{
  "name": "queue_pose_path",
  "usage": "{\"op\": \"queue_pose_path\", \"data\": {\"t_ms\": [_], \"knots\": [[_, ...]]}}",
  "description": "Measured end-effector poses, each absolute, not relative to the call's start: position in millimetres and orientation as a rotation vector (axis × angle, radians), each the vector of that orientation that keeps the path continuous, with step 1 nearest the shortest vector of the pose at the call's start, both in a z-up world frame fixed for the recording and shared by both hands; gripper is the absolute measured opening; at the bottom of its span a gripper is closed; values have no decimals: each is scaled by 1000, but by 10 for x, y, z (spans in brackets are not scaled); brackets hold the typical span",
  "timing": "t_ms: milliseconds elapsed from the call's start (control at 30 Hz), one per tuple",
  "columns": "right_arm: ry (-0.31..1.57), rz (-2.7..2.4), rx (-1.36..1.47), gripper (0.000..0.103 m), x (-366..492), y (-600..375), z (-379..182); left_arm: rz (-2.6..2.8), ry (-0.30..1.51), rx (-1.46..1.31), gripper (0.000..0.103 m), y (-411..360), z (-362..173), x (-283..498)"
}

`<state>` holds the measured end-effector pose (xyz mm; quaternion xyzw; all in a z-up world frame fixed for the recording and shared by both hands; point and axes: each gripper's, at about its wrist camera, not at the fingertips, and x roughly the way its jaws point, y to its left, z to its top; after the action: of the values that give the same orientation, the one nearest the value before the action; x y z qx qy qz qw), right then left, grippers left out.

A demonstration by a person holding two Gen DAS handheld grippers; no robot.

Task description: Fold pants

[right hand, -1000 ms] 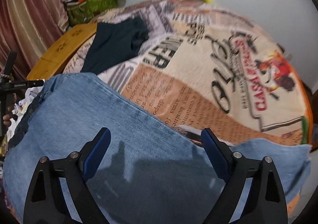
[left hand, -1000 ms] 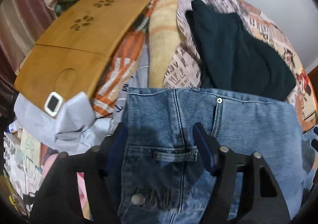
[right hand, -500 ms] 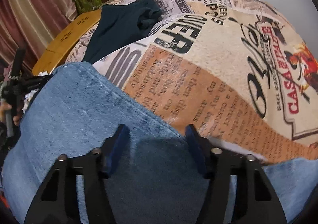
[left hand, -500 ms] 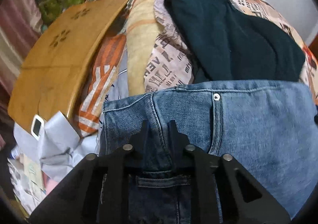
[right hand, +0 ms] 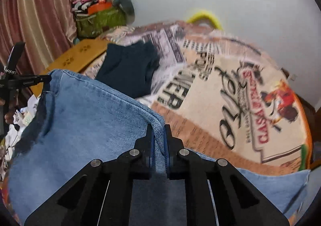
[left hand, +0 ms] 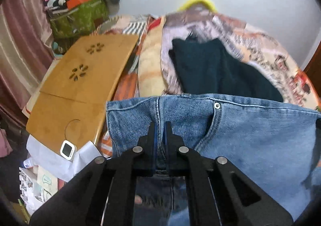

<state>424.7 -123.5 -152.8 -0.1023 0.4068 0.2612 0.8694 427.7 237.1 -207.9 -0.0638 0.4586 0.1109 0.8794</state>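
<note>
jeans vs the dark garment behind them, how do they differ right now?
The jeans are light blue denim with seams and a rivet; the dark garment is plain dark teal. The jeans are pinched by the left gripper and right gripper; the dark garment lies untouched. The jeans sit nearest the cameras, the dark garment farther back. Both are on the printed blanket.

left tool (left hand: 159, 125): clamped, angled down | right tool (right hand: 158, 128): clamped, angled down

Blurred bedspread print (right hand: 230, 89); jeans (left hand: 250, 135) cut off at lower frame edge.
</note>
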Motion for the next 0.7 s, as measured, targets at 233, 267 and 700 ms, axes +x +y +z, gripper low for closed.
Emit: {"op": "queue_pose_path", "data": {"t_ms": [233, 267, 700], "knots": [[855, 600, -211, 8, 3861, -1367, -1325, 178, 946, -123, 5, 2284, -1820, 3754], [853, 604, -202, 8, 3768, -1374, -1305, 175, 946, -117, 5, 2261, -1780, 3664], [902, 684, -210, 8, 2688, -1346, -1288, 197, 958, -96, 5, 2123, -1612, 2684]]}}
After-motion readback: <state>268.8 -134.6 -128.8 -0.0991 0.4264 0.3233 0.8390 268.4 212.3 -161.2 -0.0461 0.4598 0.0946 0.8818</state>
